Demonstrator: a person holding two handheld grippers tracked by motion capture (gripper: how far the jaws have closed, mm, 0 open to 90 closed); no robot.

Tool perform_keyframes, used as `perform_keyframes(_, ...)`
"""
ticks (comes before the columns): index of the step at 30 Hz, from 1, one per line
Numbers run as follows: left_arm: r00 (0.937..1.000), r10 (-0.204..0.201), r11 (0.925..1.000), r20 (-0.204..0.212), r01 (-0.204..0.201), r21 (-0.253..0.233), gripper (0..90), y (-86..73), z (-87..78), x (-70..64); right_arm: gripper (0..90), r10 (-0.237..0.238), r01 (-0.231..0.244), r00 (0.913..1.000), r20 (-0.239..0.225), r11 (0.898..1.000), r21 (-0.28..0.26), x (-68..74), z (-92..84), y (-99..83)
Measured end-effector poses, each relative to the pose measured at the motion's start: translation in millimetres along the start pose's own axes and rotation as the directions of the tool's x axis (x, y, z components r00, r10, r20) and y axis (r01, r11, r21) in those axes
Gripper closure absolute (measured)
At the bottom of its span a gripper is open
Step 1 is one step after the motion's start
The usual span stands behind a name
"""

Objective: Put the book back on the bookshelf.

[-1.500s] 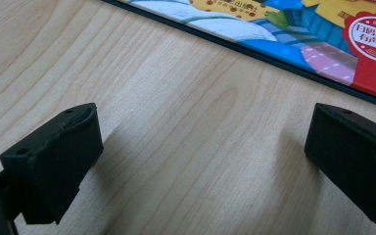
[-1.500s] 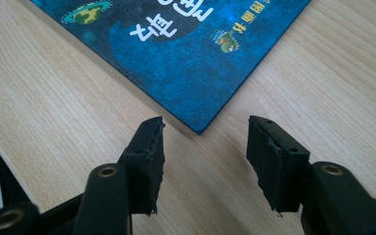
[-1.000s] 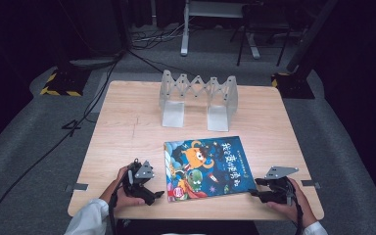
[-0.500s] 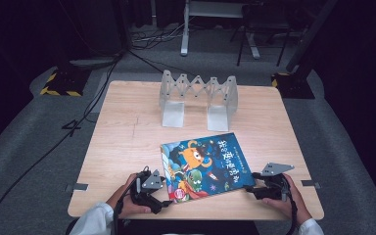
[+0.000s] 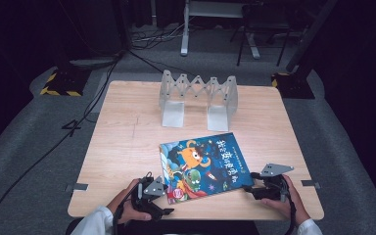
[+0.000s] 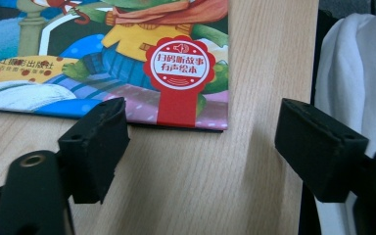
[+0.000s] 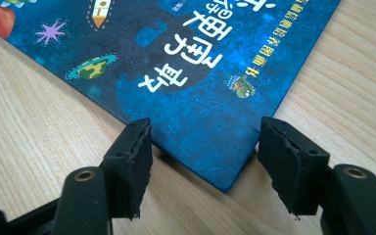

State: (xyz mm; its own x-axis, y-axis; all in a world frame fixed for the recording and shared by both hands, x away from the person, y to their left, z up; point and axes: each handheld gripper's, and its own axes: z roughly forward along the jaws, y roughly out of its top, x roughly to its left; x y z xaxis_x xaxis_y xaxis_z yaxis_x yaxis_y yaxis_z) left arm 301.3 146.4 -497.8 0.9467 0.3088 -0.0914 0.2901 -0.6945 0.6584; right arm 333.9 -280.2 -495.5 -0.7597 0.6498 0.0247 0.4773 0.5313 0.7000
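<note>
On the wooden bench (image 5: pixel 127 147) a colourful picture book (image 5: pixel 203 164) lies flat, near the front edge (its cover faces up). At its near left corner the left tongs (image 6: pixel 200 147) stand released; their jaws have just been closing, with bare bench between them. At the near right corner the right tongs (image 7: pixel 205 152) stand released, jaws either side of the corner, not pressing it.

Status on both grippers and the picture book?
Left gripper open at picture book corner, jaws just closing. Right gripper open, straddling opposite corner. Book flat on table; path clear.
</note>
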Motion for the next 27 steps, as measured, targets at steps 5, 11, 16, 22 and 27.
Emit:
perform_keyframes(5, 0.9962, -0.064, 0.9979, -0.059, 0.064, -0.011, 17.3, -2.9, -3.8, 25.2, 39.6, -0.003, 0.003, 1.0, -0.006, 1.0, -0.014, 4.1, 1.5, -0.4)
perform_keyframes(11, 0.9942, -0.083, 0.9965, -0.068, 0.082, -0.016, 12.3, -6.3, -9.8, 45.8, 38.7, -0.001, 0.001, 1.0, 0.0, 0.999, -0.035, 6.4, 6.0, 0.9)
perform_keyframes(16, 0.9837, -0.122, 0.9923, -0.132, 0.118, -0.038, 19.1, -13.4, -26.3, 63.2, 38.7, 0.012, -0.012, 0.9999, 0.0, 0.999, -0.045, 6.3, 5.9, -0.1)
perform_keyframes(22, 0.9685, -0.163, 0.9853, -0.188, 0.151, -0.081, 16.5, 0.6, -28.0, 99.1, 41.3, 0.015, -0.015, 0.9998, 0.013, 0.999, -0.05, 6.7, 5.0, -1.6)
perform_keyframes(27, 0.9618, -0.175, 0.9808, -0.211, 0.151, -0.123, 16.7, 23.0, -21.1, 124.2, 44.7, 0.024, -0.021, 0.9987, 0.046, 0.998, -0.057, 4.2, 3.4, -4.1)
